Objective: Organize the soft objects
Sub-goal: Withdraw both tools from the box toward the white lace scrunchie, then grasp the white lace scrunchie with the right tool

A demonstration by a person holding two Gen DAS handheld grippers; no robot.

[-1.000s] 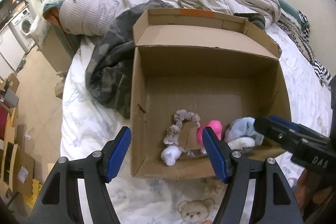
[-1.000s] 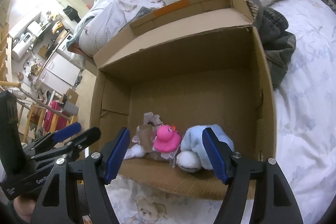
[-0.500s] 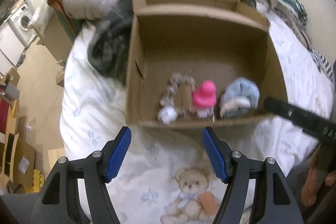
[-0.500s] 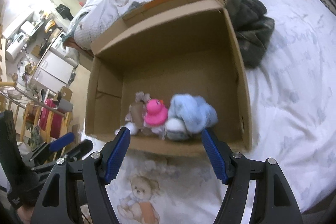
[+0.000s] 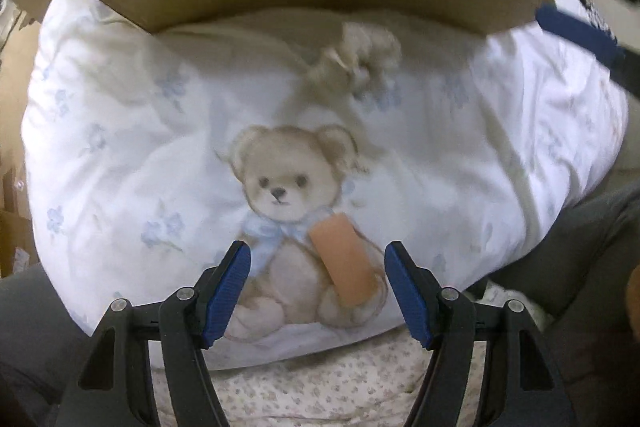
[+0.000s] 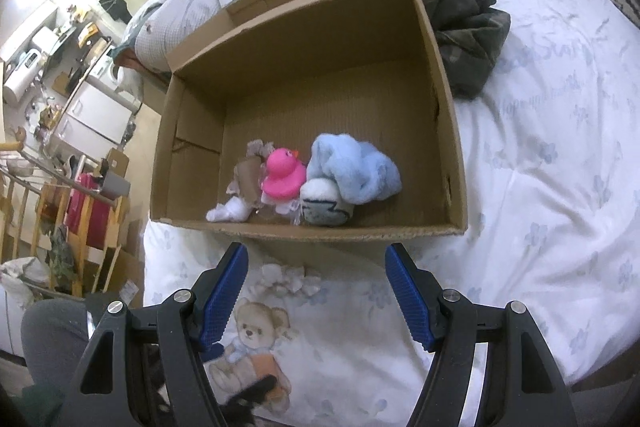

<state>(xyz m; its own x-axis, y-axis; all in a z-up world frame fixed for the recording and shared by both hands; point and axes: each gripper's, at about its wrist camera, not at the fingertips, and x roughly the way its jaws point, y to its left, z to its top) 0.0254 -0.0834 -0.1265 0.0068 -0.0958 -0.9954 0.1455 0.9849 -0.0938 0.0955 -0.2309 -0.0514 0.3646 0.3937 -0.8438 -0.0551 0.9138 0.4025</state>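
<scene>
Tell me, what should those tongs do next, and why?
Probably bring the open left tongs forward onto the beige scrunchie: it lies on the bedsheet just outside the cardboard box, while the pink duck and blue plush are already inside.

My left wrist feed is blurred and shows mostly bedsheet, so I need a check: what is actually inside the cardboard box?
Observer: The right wrist view shows a pink duck near the front wall of the cardboard box, between a light blue plush and a beige scrunchie-like piece.
Operator: Is the right gripper carrying anything?
Observer: No. The right gripper is open and empty, over the bedsheet just in front of the box.
Operator: Is there room in the box?
Observer: Yes, the back part of its floor is bare cardboard.
</scene>
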